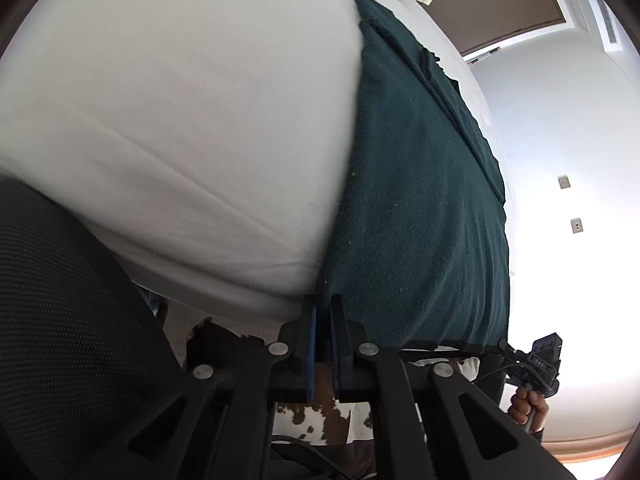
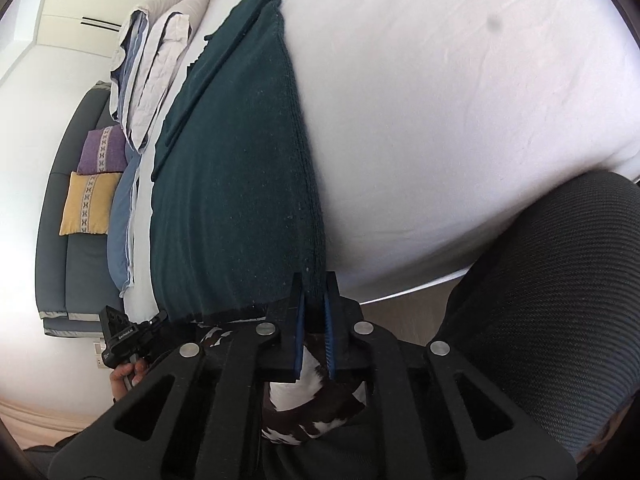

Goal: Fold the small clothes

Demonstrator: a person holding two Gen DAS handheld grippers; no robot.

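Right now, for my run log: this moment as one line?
phase: folding | left tool: shut on dark green knitted garment corner | right tool: shut on other corner | surface: white bed sheet

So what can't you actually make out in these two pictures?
- Left wrist view: what kind of garment the dark green cloth is; it is doubled over, with no telltale shape showing.
- Both views: the cloth corners inside the left gripper and right gripper, covered by the fingers.
- Right wrist view: the folded pale laundry, partly behind the green cloth.
- Both views: the floor, blocked by the gripper frames.
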